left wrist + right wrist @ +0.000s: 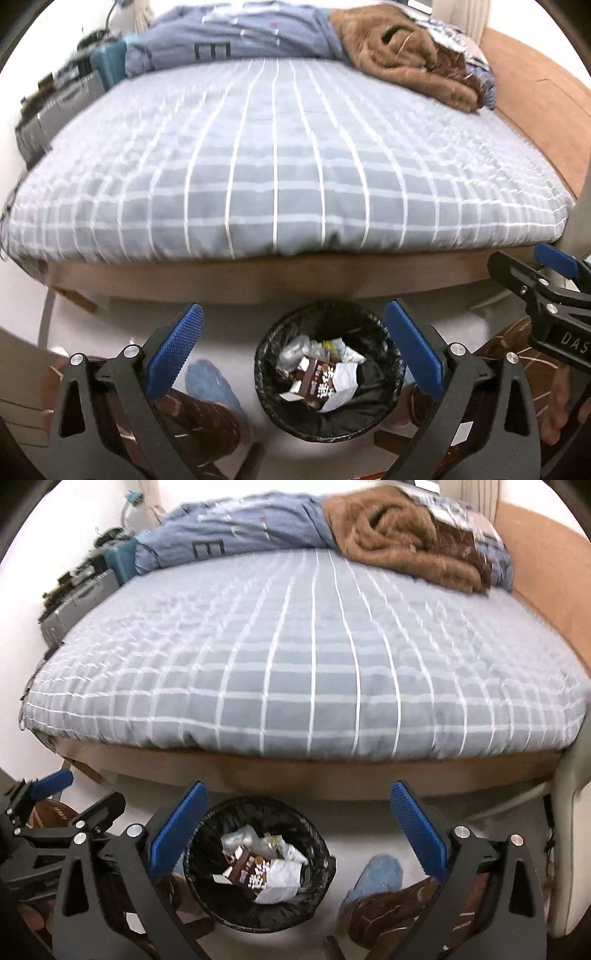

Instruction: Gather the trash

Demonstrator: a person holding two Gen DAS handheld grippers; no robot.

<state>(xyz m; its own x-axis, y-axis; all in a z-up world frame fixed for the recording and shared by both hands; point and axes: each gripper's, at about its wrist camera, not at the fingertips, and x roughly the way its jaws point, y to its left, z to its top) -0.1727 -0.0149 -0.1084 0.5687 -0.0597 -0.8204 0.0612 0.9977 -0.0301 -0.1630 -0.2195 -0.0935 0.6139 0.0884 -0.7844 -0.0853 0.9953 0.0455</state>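
Observation:
A round bin with a black liner (266,354) (201,834) stands on the pale floor at the foot of the bed. Crumpled white paper, foil and a brown snack wrapper (319,380) (255,877) lie inside it. My left gripper (293,310) hangs above the bin, open wide, with nothing between its blue pads. My right gripper (299,788) is also open and empty, above and slightly right of the bin. Each gripper shows at the edge of the other's view: the right gripper (521,258) and the left gripper (85,792).
A bed with a grey checked cover (277,166) fills the space ahead, on a wooden frame (258,280). A brown blanket (406,55) and blue bedding lie at its far end. A grey case (55,107) stands left of the bed. The person's legs and blue slippers (380,878) flank the bin.

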